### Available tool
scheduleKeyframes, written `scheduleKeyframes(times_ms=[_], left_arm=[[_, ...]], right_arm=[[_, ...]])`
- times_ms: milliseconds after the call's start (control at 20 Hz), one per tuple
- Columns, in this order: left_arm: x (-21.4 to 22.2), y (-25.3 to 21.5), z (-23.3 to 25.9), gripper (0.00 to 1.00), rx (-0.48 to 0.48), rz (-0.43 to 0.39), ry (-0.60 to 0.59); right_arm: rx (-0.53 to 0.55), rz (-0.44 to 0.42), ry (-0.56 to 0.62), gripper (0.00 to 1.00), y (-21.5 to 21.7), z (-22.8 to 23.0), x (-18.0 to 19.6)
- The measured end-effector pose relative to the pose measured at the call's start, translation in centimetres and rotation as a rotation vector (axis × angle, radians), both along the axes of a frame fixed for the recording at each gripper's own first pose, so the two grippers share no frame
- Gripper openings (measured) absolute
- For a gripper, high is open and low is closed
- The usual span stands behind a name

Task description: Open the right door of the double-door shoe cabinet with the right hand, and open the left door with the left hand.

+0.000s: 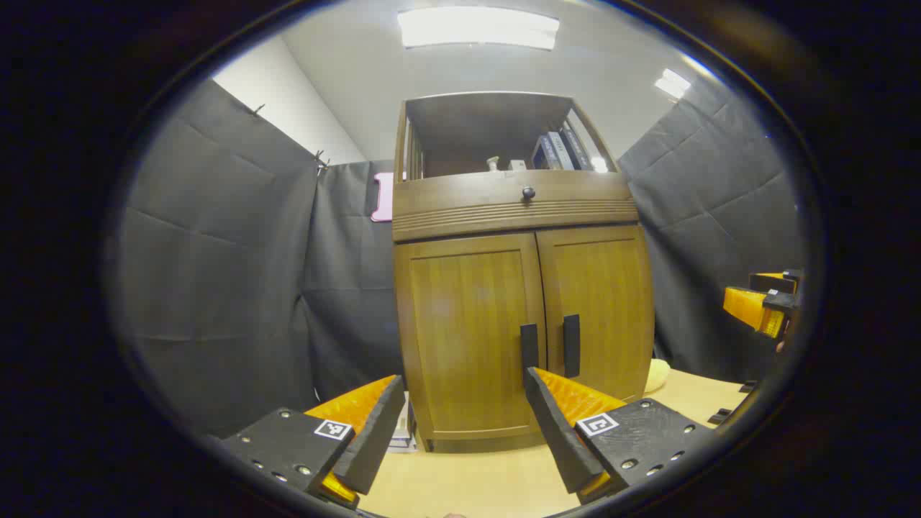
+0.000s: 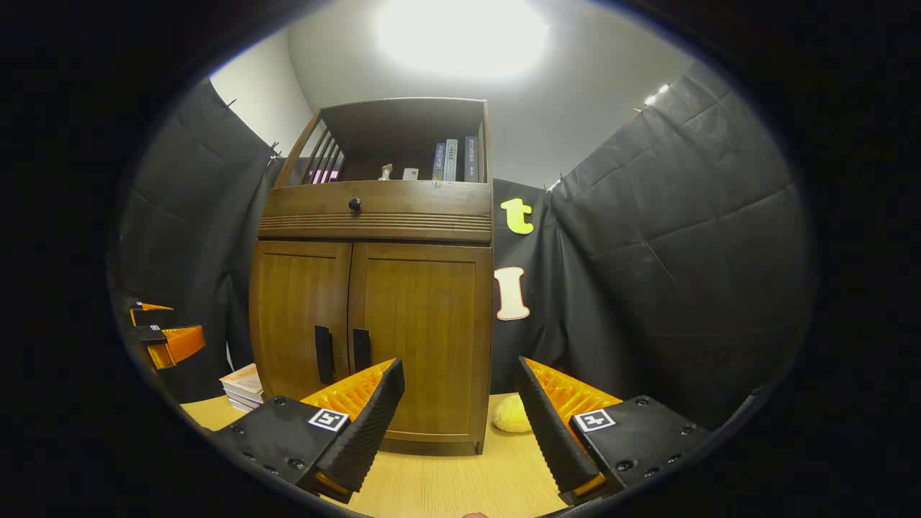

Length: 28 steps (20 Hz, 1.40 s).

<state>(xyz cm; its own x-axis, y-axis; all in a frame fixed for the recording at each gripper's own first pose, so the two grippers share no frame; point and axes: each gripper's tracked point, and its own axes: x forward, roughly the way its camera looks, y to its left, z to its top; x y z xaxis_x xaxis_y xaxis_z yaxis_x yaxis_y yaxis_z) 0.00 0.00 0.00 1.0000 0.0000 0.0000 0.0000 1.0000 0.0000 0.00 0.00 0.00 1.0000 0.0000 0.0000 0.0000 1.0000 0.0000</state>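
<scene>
While both doors are closed, I read this as the approach stage, with nothing gripped yet.

In the left gripper view, my left hand-held gripper [image 1: 460, 417] is spread wide and empty, its fingers framing the lower part of the shoe cabinet [image 1: 518, 288], which stands upright on the bench [image 1: 489, 482] facing me, its long axis vertical. The left door [image 1: 468, 331] and right door [image 1: 597, 309] meet at the centre seam, and the two dark bar handles run vertically on either side of it: the left handle [image 1: 529, 347] just above my right finger's tip, the right handle [image 1: 571, 345] beside it. The right hand-held gripper [image 1: 763, 306] shows at the far right edge, well apart from the cabinet; I cannot tell its opening from here.

In the right gripper view, that gripper [image 2: 460, 417] is also wide open and holds nothing. The cabinet [image 2: 374, 288] sits left of centre, so I am aimed at the outer part of the right door [image 2: 421, 338], not at its handle [image 2: 360, 350]. A pale yellow lump [image 2: 512, 416] lies on the bench by the cabinet's right foot.

My judgement: next I must swing the right gripper leftward, advance, straddle that vertical bar, close, then pull outward along the door's arc.
</scene>
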Motion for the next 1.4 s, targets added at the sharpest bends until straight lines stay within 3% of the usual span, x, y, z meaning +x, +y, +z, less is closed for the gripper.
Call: scheduleKeyframes(times_ms=[450,500,800,1400], left_arm=[[-0.8,0.1,0.1,0.97,0.006,0.016,-0.008],[-0.8,0.0,0.2,0.93,0.007,0.019,-0.009],[-1.9,1.2,0.3,1.0,0.018,0.052,-0.009],[-5.5,6.0,0.2,1.0,0.06,0.182,0.002]], right_arm=[[0.008,0.001,0.007,0.98,-0.1,-0.1,0.4],[0.009,0.004,0.01,0.98,-0.1,-0.1,0.4],[0.016,0.055,0.011,0.98,0.6,-0.4,1.2],[0.048,0.17,0.009,0.98,6.1,0.4,8.0]])
